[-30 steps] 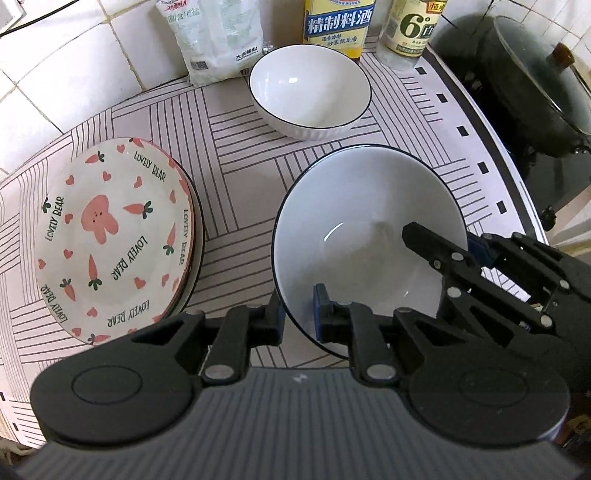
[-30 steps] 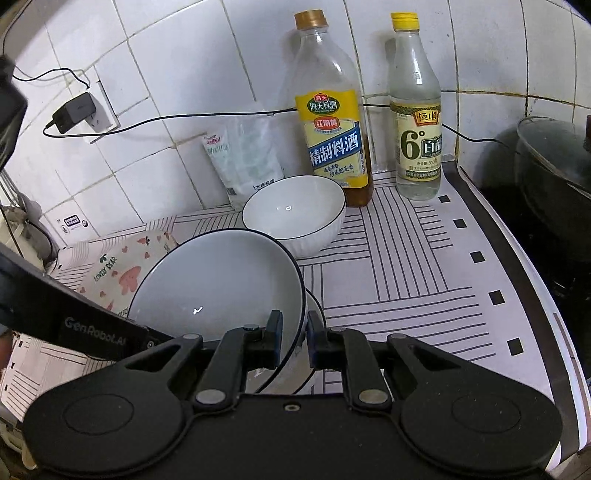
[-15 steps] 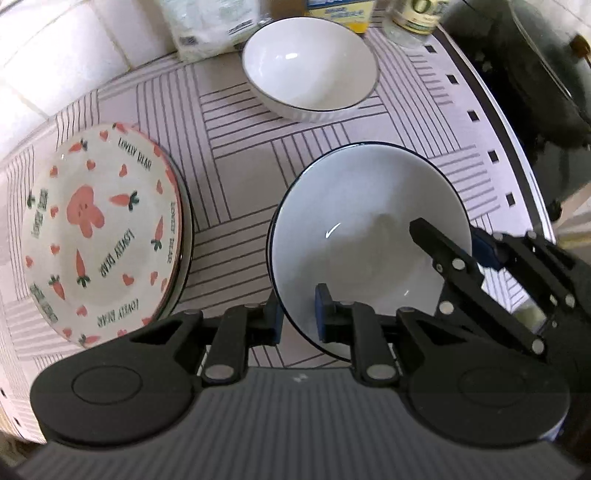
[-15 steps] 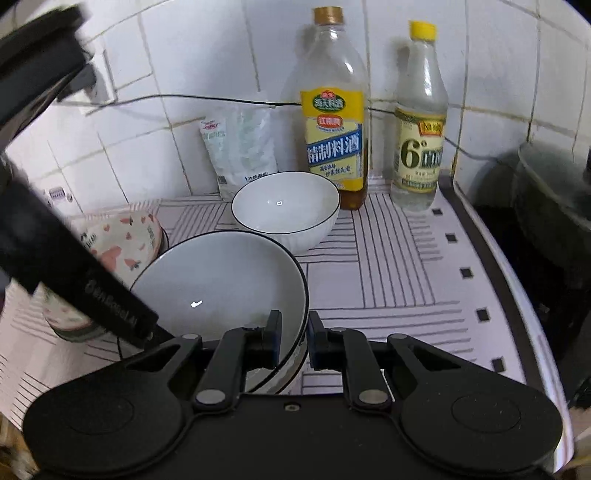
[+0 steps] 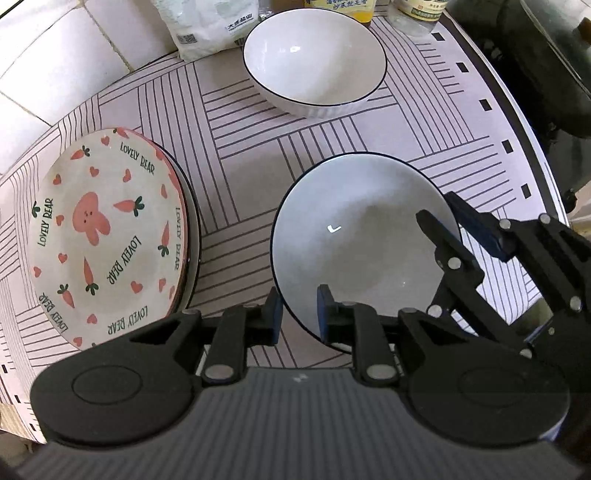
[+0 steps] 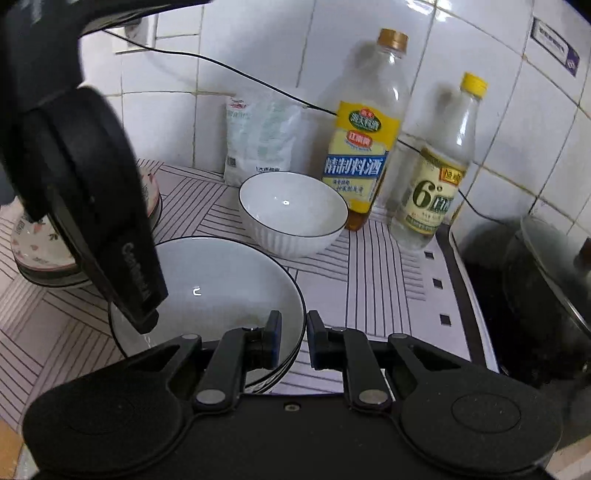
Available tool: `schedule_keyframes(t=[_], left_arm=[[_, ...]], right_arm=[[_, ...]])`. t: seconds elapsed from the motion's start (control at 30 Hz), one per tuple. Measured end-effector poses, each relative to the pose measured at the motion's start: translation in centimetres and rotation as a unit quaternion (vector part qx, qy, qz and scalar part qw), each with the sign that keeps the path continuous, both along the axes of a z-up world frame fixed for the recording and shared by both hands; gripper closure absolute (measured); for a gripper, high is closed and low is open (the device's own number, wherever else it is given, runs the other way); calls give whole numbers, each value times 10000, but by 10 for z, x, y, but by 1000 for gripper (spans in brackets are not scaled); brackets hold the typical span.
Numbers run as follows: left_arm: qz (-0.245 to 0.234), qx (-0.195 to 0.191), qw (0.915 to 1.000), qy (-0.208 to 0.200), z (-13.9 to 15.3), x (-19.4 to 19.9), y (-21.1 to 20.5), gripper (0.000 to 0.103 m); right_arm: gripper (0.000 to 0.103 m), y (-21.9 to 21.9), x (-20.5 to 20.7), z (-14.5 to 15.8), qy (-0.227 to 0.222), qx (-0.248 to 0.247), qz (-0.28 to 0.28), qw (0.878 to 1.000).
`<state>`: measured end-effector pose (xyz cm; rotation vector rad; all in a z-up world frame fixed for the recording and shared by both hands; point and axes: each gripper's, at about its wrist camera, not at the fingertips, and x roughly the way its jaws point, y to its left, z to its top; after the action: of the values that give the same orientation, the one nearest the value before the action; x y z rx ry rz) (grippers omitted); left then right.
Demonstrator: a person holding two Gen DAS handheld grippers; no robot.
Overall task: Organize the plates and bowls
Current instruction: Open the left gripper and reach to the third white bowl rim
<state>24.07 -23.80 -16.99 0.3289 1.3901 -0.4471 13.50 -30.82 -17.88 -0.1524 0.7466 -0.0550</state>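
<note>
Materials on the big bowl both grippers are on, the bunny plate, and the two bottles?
Large bowl: looks like glazed ceramic, glossy white with a dark rim line and a sharp light glint. Bunny plate: probably glazed ceramic too, with a printed pattern. Cooking wine bottle and vinegar bottle: clear, see-through walls; plastic or glass, cannot tell.

The counter (image 5: 251,206) is covered with a pale mat of black line patterns. On it, near the back edge, stand a small white bowl (image 5: 314,55), a white bag (image 5: 210,22) and two bottles (image 6: 364,140). A stack of carrot-print plates (image 5: 107,236) lies at the left side. A wide bowl (image 5: 362,240) is near the front edge.
</note>
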Motion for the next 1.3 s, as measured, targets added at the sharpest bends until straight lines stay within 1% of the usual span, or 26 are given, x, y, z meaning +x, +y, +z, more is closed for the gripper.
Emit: schedule_keyframes(t=[0.13,0.2,0.27,0.33,0.37,0.4,0.43,0.47,0.53,0.6,0.63,0.73,0.87,0.9,0.93,1.0,1.03,1.1,1.17,1.23,1.3], left_arm=[[-130,-82,9999,64,3,2,1,86],[-219,-140,9997,-6,11,2,4,81],[-256,-191,9995,-59,20,4,6,80],[-280,-316,9990,-167,33,7,9,75],[-287,-394,9985,-246,38,8,10,73],[-290,-487,9978,-341,45,10,11,71],[-286,-587,9968,-460,51,12,13,71],[-266,-670,9954,-638,56,14,14,71],[-310,-696,9910,-1096,65,16,13,73],[-322,-814,9842,-1540,70,17,13,71],[-297,-876,9818,-1656,71,20,12,71],[-255,-1097,9798,-1653,65,35,10,71],[-104,-1192,9777,-1728,47,60,6,69],[-61,-1194,9774,-1743,41,66,4,67],[-42,-1117,9780,-1759,35,72,2,67],[-45,-989,9769,-1894,24,79,1,67],[-32,-981,9770,-1893,19,83,0,67],[20,-1095,9774,-1809,10,90,1,67],[116,-1114,9779,-1764,3,96,1,67],[93,-1189,9773,-1752,-3,98,-1,67],[175,-1200,9763,-1791,-10,101,-2,67]], right_arm=[[83,-10,3,1,93,268,28,9996],[82,-14,0,6,84,395,99,9991],[77,-21,-4,15,5,570,196,9982],[66,-30,-7,25,-97,793,279,9964],[63,-35,-9,30,-158,884,301,9955],[59,-40,-10,35,-233,994,294,9943],[57,-46,-11,40,-296,1104,259,9931],[56,-52,-10,44,-361,1229,208,9915],[53,-63,-7,47,-424,1437,170,9886],[52,-73,-1,47,-358,1713,398,9838],[51,-75,1,46,-354,1772,560,9819],[50,-78,12,40,-449,1764,711,9807],[50,-88,39,25,-301,1776,515,9823],[50,-90,46,20,-217,1829,416,9820],[50,-92,54,15,-105,1895,298,9814],[50,-97,69,4,27,2127,95,9771],[50,-99,73,-1,46,2254,28,9742],[50,-105,85,-8,85,2551,-109,9668],[50,-108,95,-15,132,2801,-185,9597],[50,-107,104,-19,153,2909,-310,9561],[50,-107,112,-22,162,2977,-372,9538]])
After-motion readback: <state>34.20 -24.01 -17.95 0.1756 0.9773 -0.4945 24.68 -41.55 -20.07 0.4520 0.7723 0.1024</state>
